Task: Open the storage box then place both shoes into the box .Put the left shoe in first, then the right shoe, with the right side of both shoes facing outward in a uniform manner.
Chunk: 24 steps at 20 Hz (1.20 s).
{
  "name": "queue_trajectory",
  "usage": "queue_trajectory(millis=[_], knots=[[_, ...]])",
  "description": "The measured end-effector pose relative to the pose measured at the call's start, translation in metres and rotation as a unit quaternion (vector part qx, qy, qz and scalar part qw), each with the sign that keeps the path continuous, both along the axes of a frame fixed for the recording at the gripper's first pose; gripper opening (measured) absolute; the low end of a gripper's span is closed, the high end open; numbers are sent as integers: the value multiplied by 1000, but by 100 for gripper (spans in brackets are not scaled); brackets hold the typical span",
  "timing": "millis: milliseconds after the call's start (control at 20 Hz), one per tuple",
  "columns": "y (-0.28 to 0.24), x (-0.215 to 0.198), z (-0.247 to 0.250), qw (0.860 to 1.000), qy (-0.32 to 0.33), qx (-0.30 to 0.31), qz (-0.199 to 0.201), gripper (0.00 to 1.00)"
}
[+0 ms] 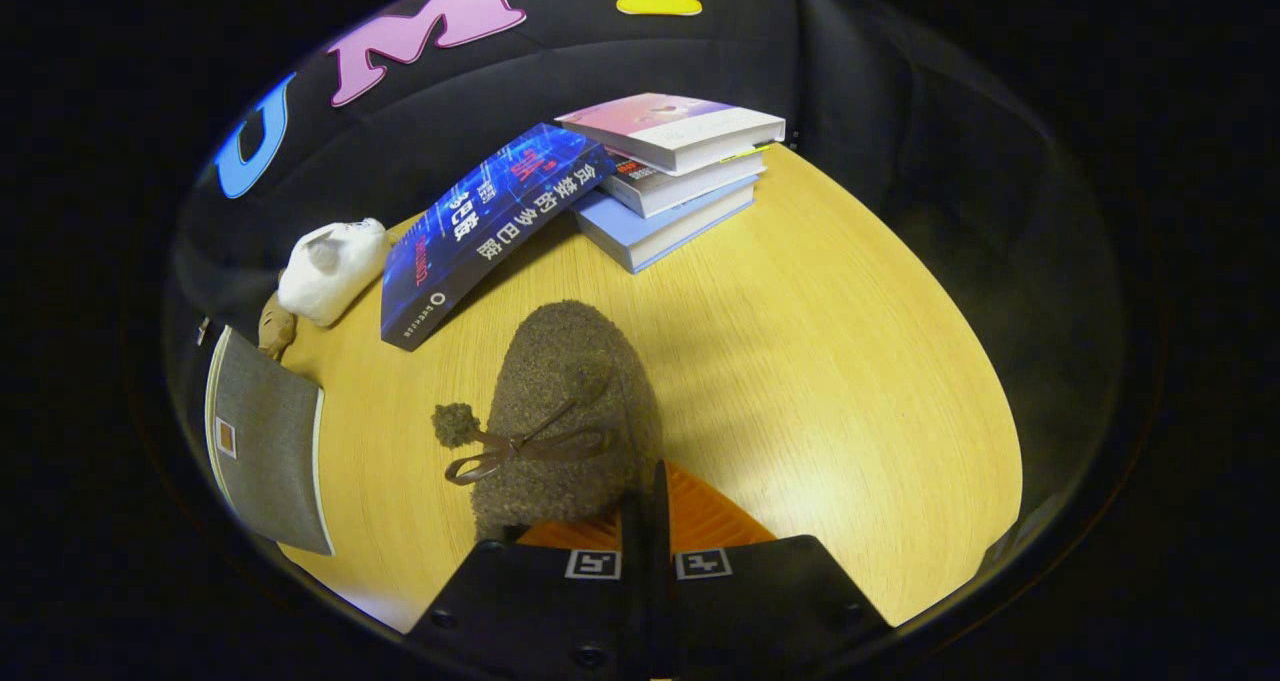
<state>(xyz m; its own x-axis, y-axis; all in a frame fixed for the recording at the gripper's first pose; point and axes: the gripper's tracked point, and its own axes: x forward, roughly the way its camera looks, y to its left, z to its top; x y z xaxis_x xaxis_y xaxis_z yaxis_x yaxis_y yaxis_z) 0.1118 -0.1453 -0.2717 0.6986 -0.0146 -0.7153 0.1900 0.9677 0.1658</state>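
A fuzzy brown shoe (pixel 570 391) with a thin brown bow and a pompom lies just ahead of my fingers, toe pointing away toward the books. Its orange lining (pixel 712 517) shows at the heel end. My gripper (pixel 645 496) is shut, its two fingers pressed together on the shoe's heel rim. I cannot tell whether the sole rests on the wooden table (pixel 830 381) or hangs just above it. The grey fabric storage box (pixel 265 441) with a white edge stands off to the left of the shoe at the table's rim. Only one grey side of it shows.
A stack of three books (pixel 675 176) sits at the far side of the table, with a blue book (pixel 490 231) leaning against it. A white plush toy (pixel 330 266) and a small brown figure (pixel 275 329) lie beyond the box.
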Motion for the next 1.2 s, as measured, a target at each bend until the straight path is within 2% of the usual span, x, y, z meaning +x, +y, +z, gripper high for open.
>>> queue_trajectory(millis=[250,450,650,850,1050,1200], knots=[[26,-12,53,998,-23,49,-34,5],[57,-33,104,997,-47,55,-38,5],[112,-38,150,997,-71,42,-4,5],[188,-41,193,993,-97,50,42,5],[275,-43,219,986,-102,100,83,5],[327,-39,221,984,-100,90,113,5]])
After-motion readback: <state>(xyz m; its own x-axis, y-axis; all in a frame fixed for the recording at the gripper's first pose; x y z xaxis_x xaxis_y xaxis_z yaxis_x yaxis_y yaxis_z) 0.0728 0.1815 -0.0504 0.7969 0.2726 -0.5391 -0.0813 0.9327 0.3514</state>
